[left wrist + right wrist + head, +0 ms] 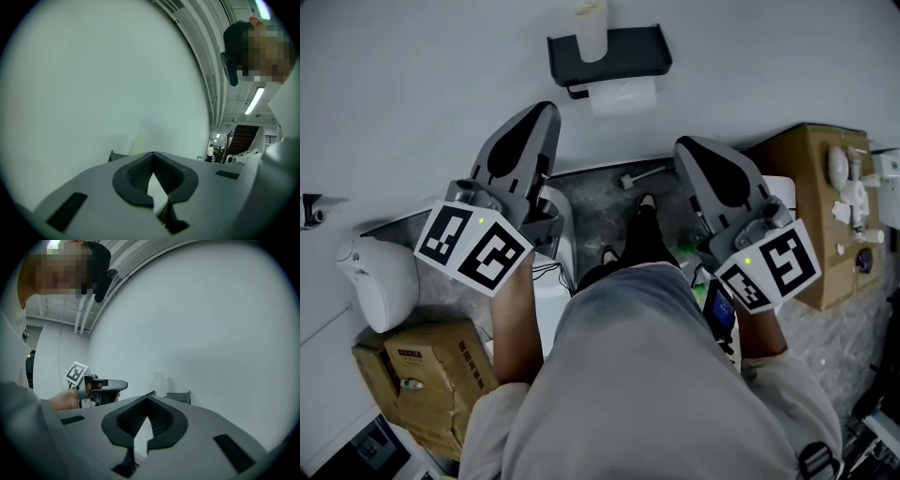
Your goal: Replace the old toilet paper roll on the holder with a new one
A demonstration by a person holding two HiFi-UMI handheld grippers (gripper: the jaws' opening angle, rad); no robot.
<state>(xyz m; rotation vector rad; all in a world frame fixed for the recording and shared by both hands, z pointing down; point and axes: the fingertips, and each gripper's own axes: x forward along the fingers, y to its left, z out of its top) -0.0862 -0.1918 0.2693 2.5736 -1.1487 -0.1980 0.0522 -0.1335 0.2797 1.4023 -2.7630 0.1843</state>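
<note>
A black wall holder (619, 54) with a shelf carries a white toilet paper roll (623, 95) beneath it. A pale upright cylinder (591, 30) stands on the shelf. My left gripper (547, 112) is held level below and left of the holder, jaws shut with nothing between them. My right gripper (685, 147) sits below and right of the holder, also shut and empty. The left gripper view shows its closed jaws (153, 154) and a corner of the holder (115, 156). In the right gripper view, beyond the closed jaws (148, 397), are the holder (179, 397), the cylinder (159, 381) and the left gripper (101, 387).
A cardboard box (811, 202) with small white items stands at the right. At the left a white rounded appliance (380, 279) sits above another cardboard box (422, 370). The person's legs and shoes (642, 220) stand on the grey floor by the wall.
</note>
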